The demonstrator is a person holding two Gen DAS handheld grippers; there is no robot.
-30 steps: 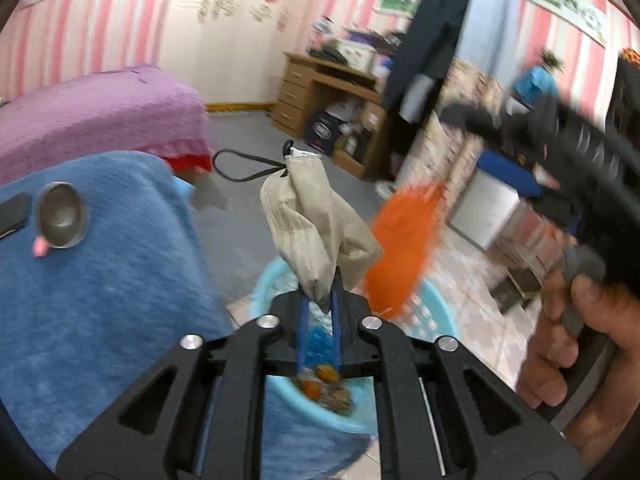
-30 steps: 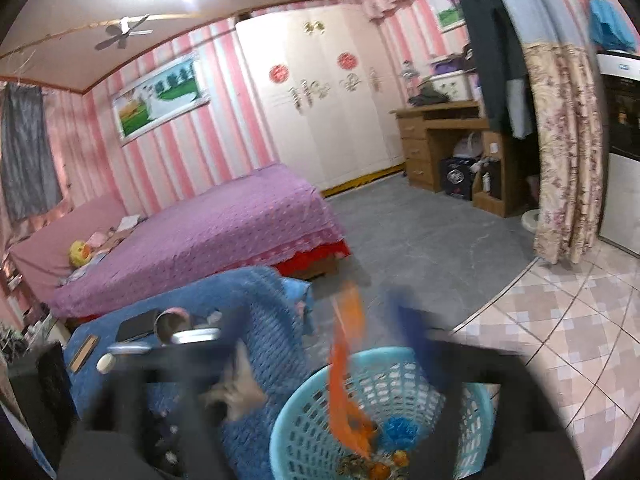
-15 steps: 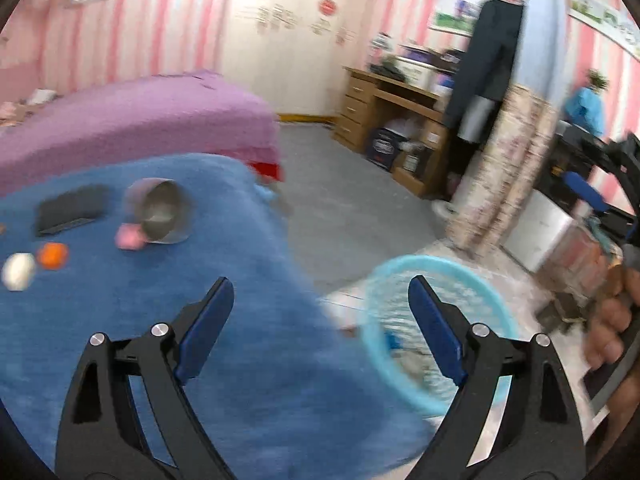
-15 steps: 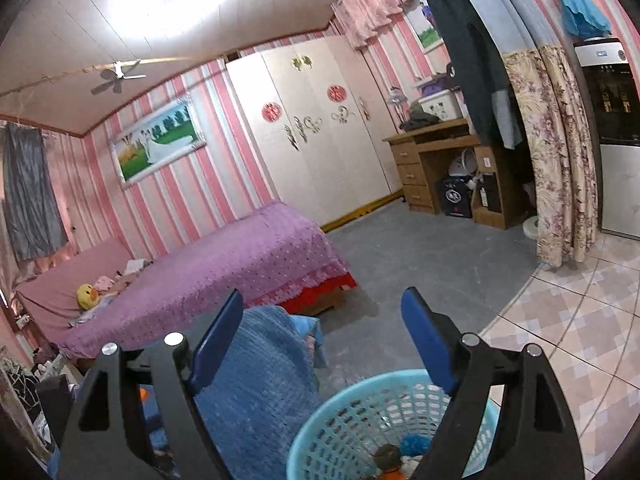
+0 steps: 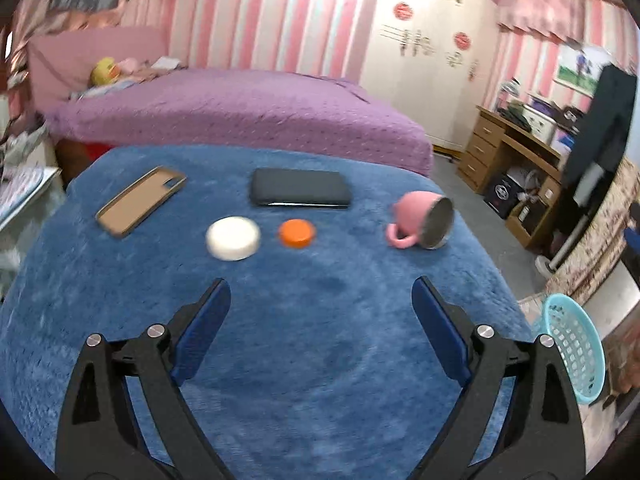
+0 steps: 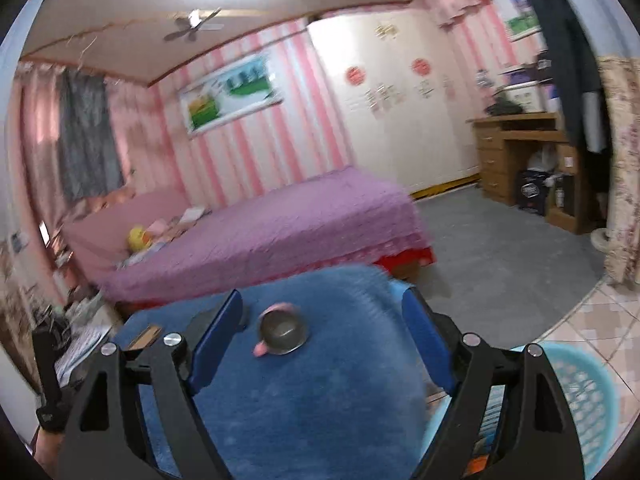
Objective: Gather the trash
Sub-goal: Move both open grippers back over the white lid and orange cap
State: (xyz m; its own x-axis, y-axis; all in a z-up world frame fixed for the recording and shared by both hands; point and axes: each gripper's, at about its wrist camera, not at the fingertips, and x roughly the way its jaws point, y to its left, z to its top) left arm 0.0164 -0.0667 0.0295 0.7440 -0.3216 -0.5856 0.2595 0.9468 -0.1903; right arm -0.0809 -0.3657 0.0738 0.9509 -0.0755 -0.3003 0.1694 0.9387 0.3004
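My left gripper point(image 5: 320, 292) hovers over the blue-covered table point(image 5: 320, 380); its jaws are opening wide with nothing between them. Ahead of it lie a white round lid point(image 5: 233, 243) and an orange cap point(image 5: 297, 233). A pink mug point(image 5: 424, 222) lies on its side to the right. The teal trash basket point(image 5: 574, 352) stands on the floor past the table's right edge. My right gripper point(image 6: 322, 300) is open and empty, looking over the table at the mug point(image 6: 280, 332), with the basket point(image 6: 588, 400) at its lower right.
A black flat case point(image 5: 300, 193) and a tan phone case point(image 5: 141, 205) lie at the table's far side. A purple bed point(image 5: 240, 112) stands behind the table. A wooden desk point(image 5: 516, 152) and a floral curtain point(image 6: 620, 168) are to the right.
The left gripper let go of the beige cloth over the basket, opened wide and swung left to the table. The right gripper also swung left from the basket, where orange trash was falling.
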